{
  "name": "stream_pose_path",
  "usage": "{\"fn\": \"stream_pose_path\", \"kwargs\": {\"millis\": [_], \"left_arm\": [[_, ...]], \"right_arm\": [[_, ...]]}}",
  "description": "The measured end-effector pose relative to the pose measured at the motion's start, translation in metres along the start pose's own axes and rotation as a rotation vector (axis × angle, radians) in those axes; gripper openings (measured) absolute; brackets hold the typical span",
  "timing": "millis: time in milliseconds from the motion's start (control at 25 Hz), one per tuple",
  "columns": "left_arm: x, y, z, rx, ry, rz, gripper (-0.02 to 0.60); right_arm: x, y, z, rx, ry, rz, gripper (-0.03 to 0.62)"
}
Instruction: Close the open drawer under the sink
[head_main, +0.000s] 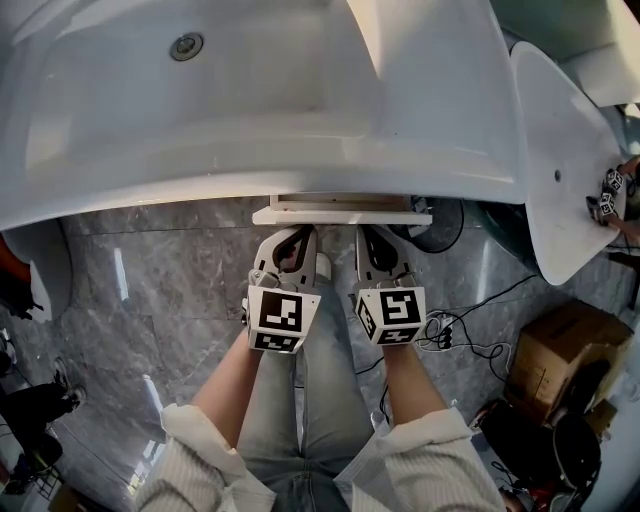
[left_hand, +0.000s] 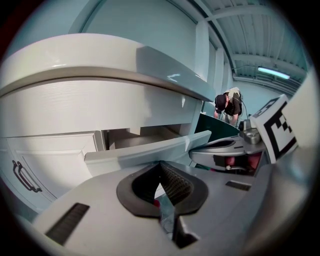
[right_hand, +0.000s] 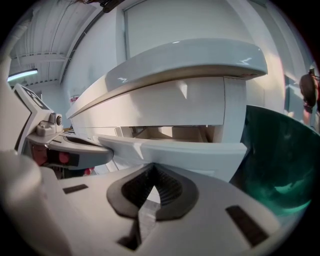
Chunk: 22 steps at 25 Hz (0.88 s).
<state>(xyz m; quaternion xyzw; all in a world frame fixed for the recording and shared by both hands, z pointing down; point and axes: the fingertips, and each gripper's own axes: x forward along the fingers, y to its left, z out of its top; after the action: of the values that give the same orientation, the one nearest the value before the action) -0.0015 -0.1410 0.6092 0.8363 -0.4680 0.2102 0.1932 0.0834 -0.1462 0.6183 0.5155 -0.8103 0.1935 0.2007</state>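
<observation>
The white drawer (head_main: 340, 215) sticks out a little from under the white sink (head_main: 250, 110). Both grippers are held side by side right in front of its front panel. My left gripper (head_main: 293, 234) is shut with nothing between its jaws, its tips at or very near the panel. My right gripper (head_main: 379, 234) is shut and empty too, beside it. In the left gripper view the drawer front (left_hand: 145, 152) fills the space just past my left gripper (left_hand: 160, 166), with the drawer's inside visible above it. The right gripper view shows the same panel (right_hand: 175, 150) just beyond my right gripper (right_hand: 152, 167).
A second white basin (head_main: 560, 150) stands at the right, with a cardboard box (head_main: 565, 345) and cables (head_main: 450, 330) on the grey floor below it. A cabinet door with a dark handle (left_hand: 22, 175) lies left of the drawer. A person (left_hand: 227, 105) stands far off.
</observation>
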Motion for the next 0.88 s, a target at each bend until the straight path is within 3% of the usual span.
{"fn": "stream_pose_path", "kwargs": {"millis": [880], "left_arm": [[0.033,0.029,0.032,0.044,-0.046,0.037,0.015]], "right_arm": [[0.041,-0.019,0.032,-0.030,-0.033,0.005,0.009]]}}
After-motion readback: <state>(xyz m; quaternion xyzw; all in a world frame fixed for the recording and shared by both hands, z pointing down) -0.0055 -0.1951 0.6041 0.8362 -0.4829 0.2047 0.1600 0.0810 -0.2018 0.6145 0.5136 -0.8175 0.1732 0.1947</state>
